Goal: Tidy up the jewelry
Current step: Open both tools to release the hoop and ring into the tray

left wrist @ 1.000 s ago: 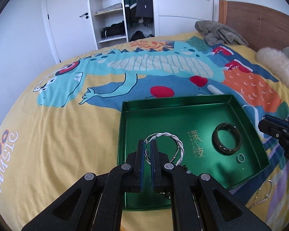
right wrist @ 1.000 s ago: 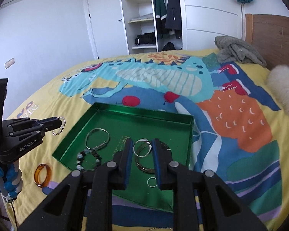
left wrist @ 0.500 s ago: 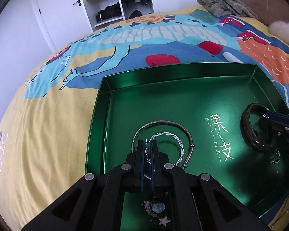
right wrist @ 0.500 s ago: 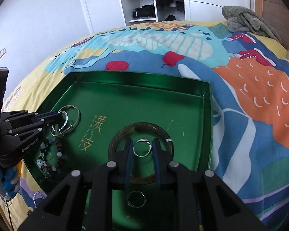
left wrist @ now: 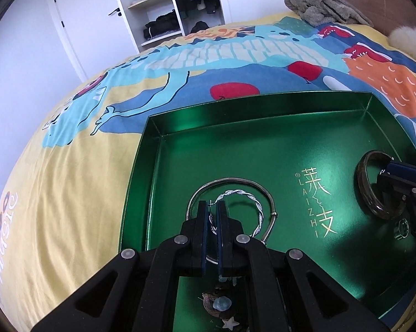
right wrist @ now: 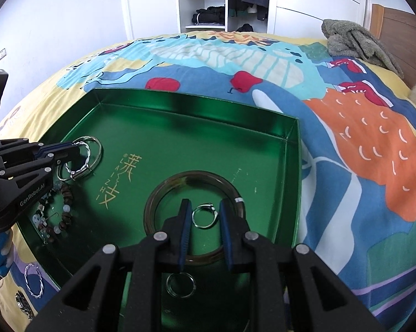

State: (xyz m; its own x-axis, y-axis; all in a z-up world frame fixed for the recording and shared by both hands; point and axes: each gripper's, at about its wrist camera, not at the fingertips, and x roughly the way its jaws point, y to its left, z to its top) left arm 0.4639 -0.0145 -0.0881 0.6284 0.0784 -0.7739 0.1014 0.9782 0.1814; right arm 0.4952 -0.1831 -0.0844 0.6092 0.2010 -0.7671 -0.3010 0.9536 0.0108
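A green tray [left wrist: 180, 149] [right wrist: 163, 105] lies on the bed. My left gripper [left wrist: 211, 206] [right wrist: 76, 149] is shut on a twisted silver bracelet [left wrist: 256, 207] [right wrist: 82, 163], held low over a plain silver bangle [left wrist: 235, 182] [right wrist: 95, 141] in the tray's left part. My right gripper [right wrist: 203, 206] is open; a small silver ring [right wrist: 205, 217] lies between its fingers, inside a dark bangle [right wrist: 158, 193] [left wrist: 364, 191]. Another small ring [right wrist: 180, 285] [left wrist: 401, 225] lies nearer. A beaded bracelet [right wrist: 65, 213] [left wrist: 221, 304] lies at the tray's near left.
Outside the tray on the yellow bedcover lie a twisted silver hoop [right wrist: 33, 280] and a chain piece [right wrist: 22, 304]. A grey garment [right wrist: 354, 41] and a fluffy white cushion [left wrist: 410, 41] lie near the wooden headboard. A wardrobe with open shelves [right wrist: 205, 0] stands behind the bed.
Both grippers came down into the tray. My right gripper opened and the small ring now lies in the tray between its fingers. My left gripper still grips the twisted bracelet.
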